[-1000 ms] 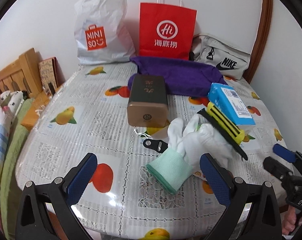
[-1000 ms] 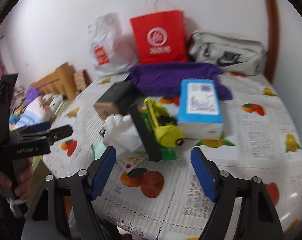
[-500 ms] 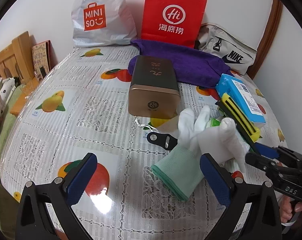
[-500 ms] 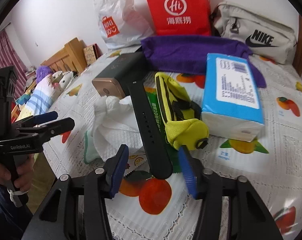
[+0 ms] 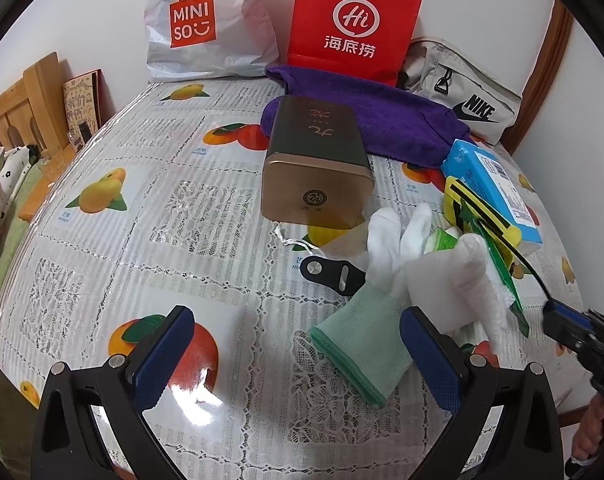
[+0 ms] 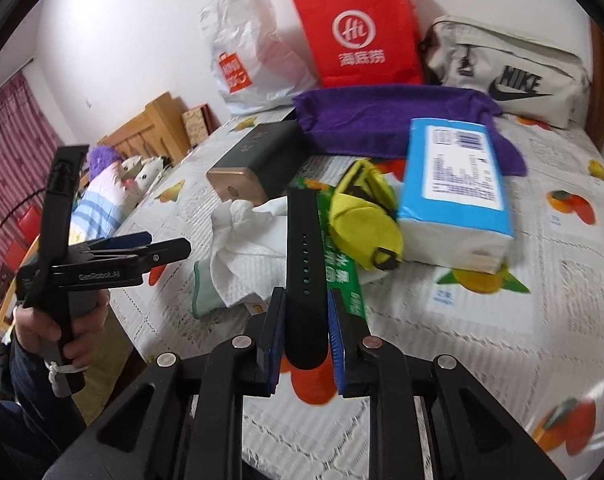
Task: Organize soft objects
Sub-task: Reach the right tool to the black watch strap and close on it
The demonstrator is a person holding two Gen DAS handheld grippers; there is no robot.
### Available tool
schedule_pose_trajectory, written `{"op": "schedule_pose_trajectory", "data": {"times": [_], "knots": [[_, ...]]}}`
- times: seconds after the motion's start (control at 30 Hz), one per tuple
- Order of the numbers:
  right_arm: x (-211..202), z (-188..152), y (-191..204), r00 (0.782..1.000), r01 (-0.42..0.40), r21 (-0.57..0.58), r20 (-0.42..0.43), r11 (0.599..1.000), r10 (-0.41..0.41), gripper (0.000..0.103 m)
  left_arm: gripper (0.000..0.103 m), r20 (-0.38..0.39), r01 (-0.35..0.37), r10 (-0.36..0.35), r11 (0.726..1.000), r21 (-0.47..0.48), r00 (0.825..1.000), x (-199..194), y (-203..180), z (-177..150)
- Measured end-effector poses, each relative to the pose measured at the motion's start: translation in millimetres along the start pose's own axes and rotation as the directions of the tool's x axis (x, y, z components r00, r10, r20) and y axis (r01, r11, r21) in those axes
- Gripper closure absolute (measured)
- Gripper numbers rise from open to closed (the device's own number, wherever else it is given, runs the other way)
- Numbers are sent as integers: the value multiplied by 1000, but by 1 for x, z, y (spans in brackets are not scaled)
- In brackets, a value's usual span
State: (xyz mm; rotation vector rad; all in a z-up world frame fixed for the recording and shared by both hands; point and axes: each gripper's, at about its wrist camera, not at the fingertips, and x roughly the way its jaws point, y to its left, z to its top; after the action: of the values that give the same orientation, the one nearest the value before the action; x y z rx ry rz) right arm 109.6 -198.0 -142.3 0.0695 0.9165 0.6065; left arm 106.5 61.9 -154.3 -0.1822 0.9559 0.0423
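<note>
The black strap [image 6: 305, 248] (flat, perforated, matte rubber) lies between the closing right gripper [image 6: 305, 322], whose pads flank it; left gripper [image 5: 297, 356] stands apart.

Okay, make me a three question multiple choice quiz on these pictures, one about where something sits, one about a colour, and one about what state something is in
1. Where does the purple towel lie?
A. in front of the red paper bag
B. under the white glove
C. on the bed

2. What colour is the cuff of the white glove?
A. orange
B. pale green
C. black

3. What do the pads of the right gripper have between them?
A. the blue tissue pack
B. nothing
C. the black watch strap

Answers: 1 A, the towel stretches along the foot of the red bag; 2 B, the knit cuff nearest the left gripper is pale green; 3 C, the closing pads sit on both sides of the strap's near end.
</note>
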Motion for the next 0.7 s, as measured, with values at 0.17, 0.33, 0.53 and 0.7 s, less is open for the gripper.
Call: {"op": "schedule_pose_trajectory", "data": {"times": [0.17,0.33,0.53,0.7], "knots": [[-24,-13,-10,999,44,15,32,999,-45,83,0,-3,-2,2,1000,0,1000,2,0,0],[-34,-33,-27,993,116,25,9,993,-117,96,0,-7,-12,12,1000,-2,1000,5,1,-1],[-11,-47,-42,992,120,48,-34,992,-119,92,0,-22,-26,26,999,18,999,12,-5,0],[5,-38,-32,998,63,4,-10,998,-63,52,0,-17,-36,37,999,37,999,10,-6,0]]}}
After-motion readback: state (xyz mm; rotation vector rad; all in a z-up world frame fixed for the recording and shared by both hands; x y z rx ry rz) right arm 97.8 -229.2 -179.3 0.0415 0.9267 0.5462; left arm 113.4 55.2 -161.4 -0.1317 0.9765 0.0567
